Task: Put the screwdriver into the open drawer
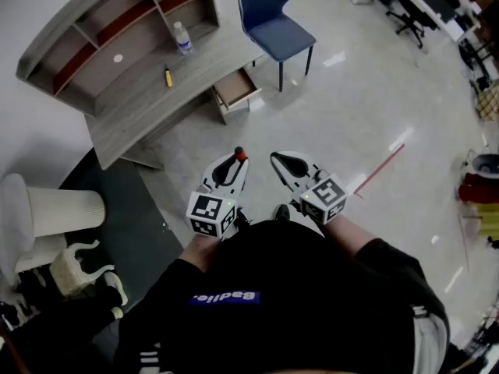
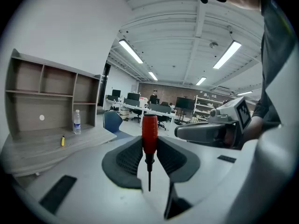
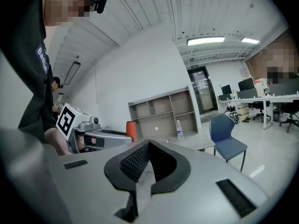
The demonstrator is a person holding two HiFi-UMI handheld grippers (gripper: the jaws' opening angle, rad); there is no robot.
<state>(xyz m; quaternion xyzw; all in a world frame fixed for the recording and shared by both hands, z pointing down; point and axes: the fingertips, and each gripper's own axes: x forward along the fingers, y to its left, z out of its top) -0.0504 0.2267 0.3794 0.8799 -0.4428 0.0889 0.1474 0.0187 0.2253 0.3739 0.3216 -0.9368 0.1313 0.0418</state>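
A screwdriver with a red handle (image 2: 150, 132) stands upright between the jaws of my left gripper (image 2: 150, 143), thin shaft pointing back toward the camera. The jaws are shut on its handle. From the head view, the left gripper (image 1: 231, 167) is at waist height with the red handle (image 1: 241, 156) at its tip. My right gripper (image 1: 287, 164) is beside it, jaws closed and empty. The open drawer (image 1: 238, 89) sticks out from the grey desk's (image 1: 140, 100) right end, well ahead of both grippers. In the right gripper view, the pads (image 3: 140, 160) meet with nothing between them.
A blue chair (image 1: 273, 26) stands right of the drawer. A water bottle (image 1: 182, 39) and a small yellow item (image 1: 168, 77) rest on the desk under the shelf unit (image 1: 101, 29). A white ribbed cylinder (image 1: 58, 209) lies at the left. Open floor separates me from the desk.
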